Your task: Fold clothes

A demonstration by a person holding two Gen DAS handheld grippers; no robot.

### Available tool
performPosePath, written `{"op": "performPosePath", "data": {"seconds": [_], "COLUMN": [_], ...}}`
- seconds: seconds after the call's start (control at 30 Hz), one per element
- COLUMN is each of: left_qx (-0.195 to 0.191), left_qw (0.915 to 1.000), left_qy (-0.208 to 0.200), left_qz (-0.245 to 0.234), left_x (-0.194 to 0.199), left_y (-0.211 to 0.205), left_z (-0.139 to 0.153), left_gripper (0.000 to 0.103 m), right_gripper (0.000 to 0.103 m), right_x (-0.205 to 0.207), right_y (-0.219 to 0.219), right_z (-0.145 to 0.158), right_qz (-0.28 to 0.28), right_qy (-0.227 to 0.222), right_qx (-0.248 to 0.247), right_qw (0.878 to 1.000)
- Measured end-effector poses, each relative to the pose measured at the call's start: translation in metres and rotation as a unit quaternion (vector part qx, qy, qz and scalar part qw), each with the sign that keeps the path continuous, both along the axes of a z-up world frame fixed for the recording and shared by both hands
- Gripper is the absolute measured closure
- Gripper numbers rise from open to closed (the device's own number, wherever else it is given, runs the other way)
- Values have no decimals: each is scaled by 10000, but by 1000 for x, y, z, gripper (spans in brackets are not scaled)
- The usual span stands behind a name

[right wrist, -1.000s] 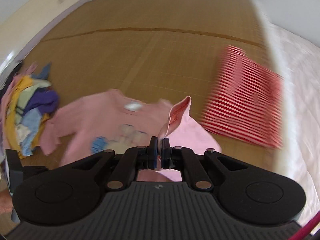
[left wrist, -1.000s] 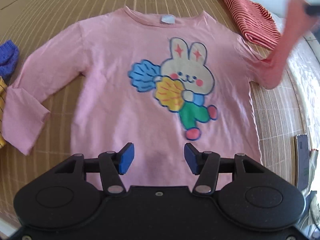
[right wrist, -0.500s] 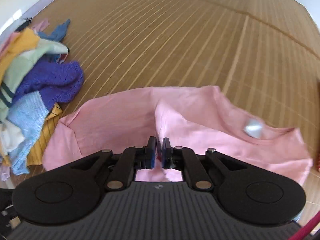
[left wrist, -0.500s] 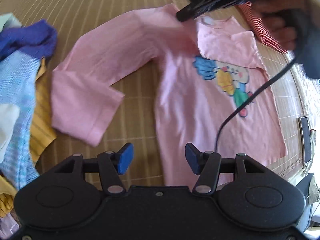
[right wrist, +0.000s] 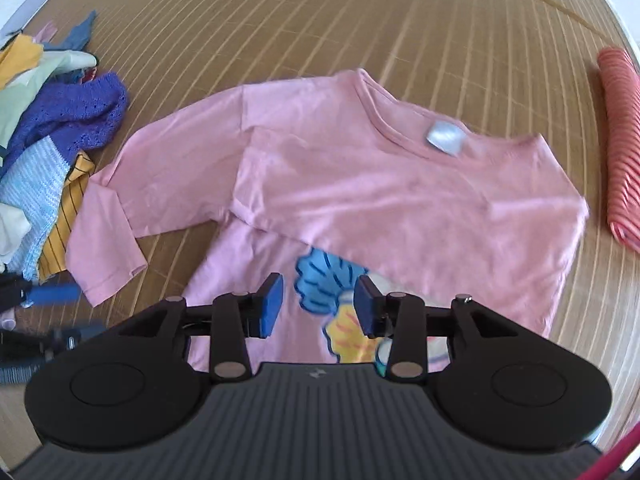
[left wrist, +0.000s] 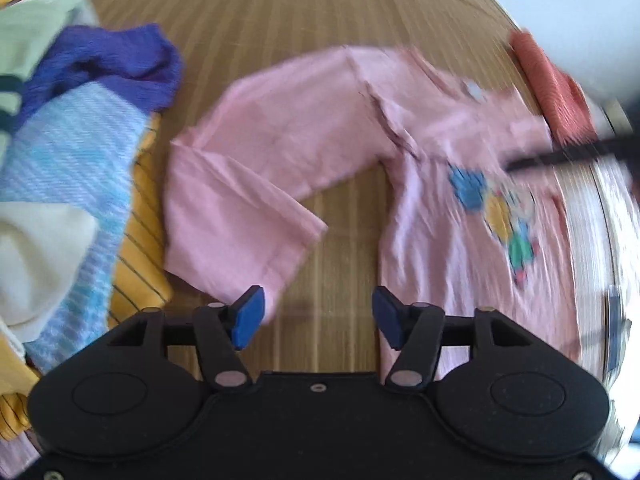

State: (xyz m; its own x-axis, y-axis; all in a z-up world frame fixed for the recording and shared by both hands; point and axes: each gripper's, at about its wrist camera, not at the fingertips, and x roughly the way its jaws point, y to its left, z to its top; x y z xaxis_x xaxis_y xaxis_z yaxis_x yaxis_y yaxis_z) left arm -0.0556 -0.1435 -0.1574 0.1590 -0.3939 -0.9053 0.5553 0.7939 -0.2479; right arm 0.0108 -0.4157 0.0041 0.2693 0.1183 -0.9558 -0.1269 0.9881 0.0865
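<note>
Now both tools, left tool (left wrist: 316, 318) and right tool (right wrist: 318, 306), have just been opening, empty, above the pink shirt (right wrist: 360, 200).

Bamboo mat (right wrist: 360, 20) w/ pink shirt (right wrist: 400, 200), clothes pile (right wrist: 48, 140)

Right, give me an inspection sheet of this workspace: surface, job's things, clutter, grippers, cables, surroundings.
Surface: woven bamboo mat, flat.
Job's things: pink shirt face up; one sleeve folded across the chest, the other sleeve out to the side, bent at the elbow. Folded red striped garment lies beside it, apart.
Clutter: pile of unfolded clothes next to the outstretched sleeve.
Grippers: right gripper has just been opening, nothing between its jaws; left gripper open over the cuff, jaws widening, empty.
Cables: a red one, at the right wrist view's corner.
Surroundings: pale wall.
</note>
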Motion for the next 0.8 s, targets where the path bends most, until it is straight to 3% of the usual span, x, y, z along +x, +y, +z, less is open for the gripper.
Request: {"op": "performPosePath", "data": {"seconds": [0.07,0.2,0.37,0.8], "left_qx": [122,439,397,1000], "left_qw": [9997,9950,9962,9906], "left_qy": [-187,-621,-551,-693], "left_qz": [19,-640,-551,-625], "left_x": [3,0,8,11], "left_y": [-2,-21,-36,-61], "left_z": [-2,-10,-19,-37], "left_gripper": [36,41,41,41], "right_gripper": [56,56,53,52], "right_x": [-6,-14,-19,-59], "right_y": [1,6,9,4], "right_z": [1,6,8,-7], "right_qz": [3,54,-115,-385], "right_qy": [12,11,13,390], "right_qx": [-62,28,339,621], "right_qw": [10000,10000,9994,9966]}}
